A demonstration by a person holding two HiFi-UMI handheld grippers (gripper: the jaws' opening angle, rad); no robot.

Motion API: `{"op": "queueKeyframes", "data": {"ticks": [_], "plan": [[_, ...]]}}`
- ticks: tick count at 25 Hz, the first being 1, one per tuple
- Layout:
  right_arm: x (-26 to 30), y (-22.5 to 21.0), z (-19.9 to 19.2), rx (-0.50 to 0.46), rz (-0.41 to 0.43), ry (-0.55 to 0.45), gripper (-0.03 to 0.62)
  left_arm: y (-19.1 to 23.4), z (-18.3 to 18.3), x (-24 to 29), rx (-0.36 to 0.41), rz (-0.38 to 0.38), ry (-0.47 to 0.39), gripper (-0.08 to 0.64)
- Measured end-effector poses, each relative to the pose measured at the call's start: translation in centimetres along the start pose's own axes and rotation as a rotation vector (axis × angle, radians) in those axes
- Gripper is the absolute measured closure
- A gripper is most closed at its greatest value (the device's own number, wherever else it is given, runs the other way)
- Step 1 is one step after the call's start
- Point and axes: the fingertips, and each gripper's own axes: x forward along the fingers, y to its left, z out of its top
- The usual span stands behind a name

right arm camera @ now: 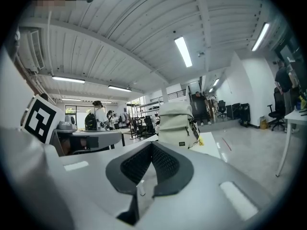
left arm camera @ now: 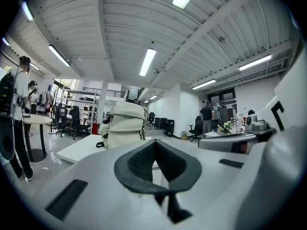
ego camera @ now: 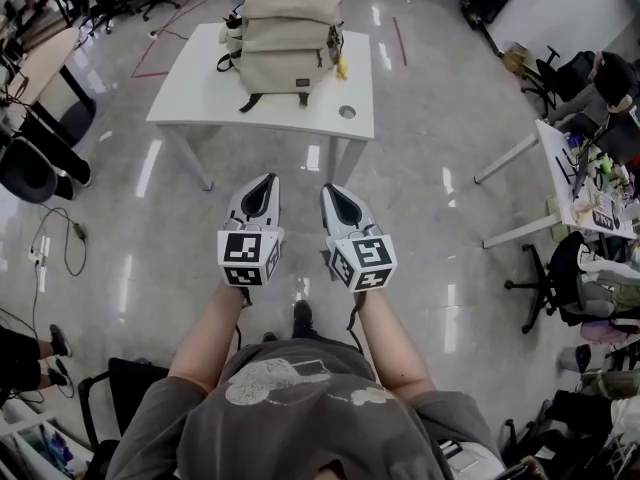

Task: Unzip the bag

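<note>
A beige backpack (ego camera: 285, 38) stands upright on a white table (ego camera: 195, 93) ahead of me. The left gripper view shows the backpack (left arm camera: 125, 126) beyond the jaws, and so does the right gripper view, with the backpack (right arm camera: 177, 123) a little right of centre. My left gripper (ego camera: 262, 184) and right gripper (ego camera: 335, 191) are held side by side over the floor, well short of the table. Both are shut with nothing between the jaws. A small yellow object (ego camera: 341, 67) lies beside the bag.
The table has a round cable hole (ego camera: 347, 112) near its front right corner. Other desks (ego camera: 560, 183) and office chairs (ego camera: 560, 268) stand to the right, a round dark table (ego camera: 40, 63) to the left. Cables (ego camera: 60, 248) lie on the shiny floor. People stand in the background.
</note>
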Motion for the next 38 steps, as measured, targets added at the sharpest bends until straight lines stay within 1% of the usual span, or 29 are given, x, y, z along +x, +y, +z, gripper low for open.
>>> {"op": "queueKeyframes", "data": {"ticks": [8, 12, 18, 23, 28, 38], "plan": [[2.5, -5.9, 1.8, 0.000, 0.005, -0.046, 0.592, -0.4, 0.9, 4.9, 0.016, 0.054, -0.011, 0.555], [4.0, -6.7, 1.9, 0.022, 0.036, -0.043, 0.594, 0.5, 1.2, 6.2, 0.024, 0.085, -0.014, 0.555], [5.9, -8.1, 2.0, 0.029, 0.054, -0.027, 0.592, 1.3, 1.4, 8.4, 0.024, 0.104, -0.012, 0.555], [8.5, -9.8, 2.0, 0.034, 0.045, -0.030, 0.594, 2.5, 0.8, 11.5, 0.022, 0.098, -0.011, 0.555], [12.1, -12.5, 2.0, 0.037, 0.023, -0.020, 0.594, 4.2, 0.5, 15.9, 0.010, 0.080, -0.008, 0.554], [22.3, -17.0, 4.1, 0.022, -0.034, -0.022, 0.594, 9.7, 1.6, 25.3, 0.007, 0.040, -0.001, 0.555]]}}
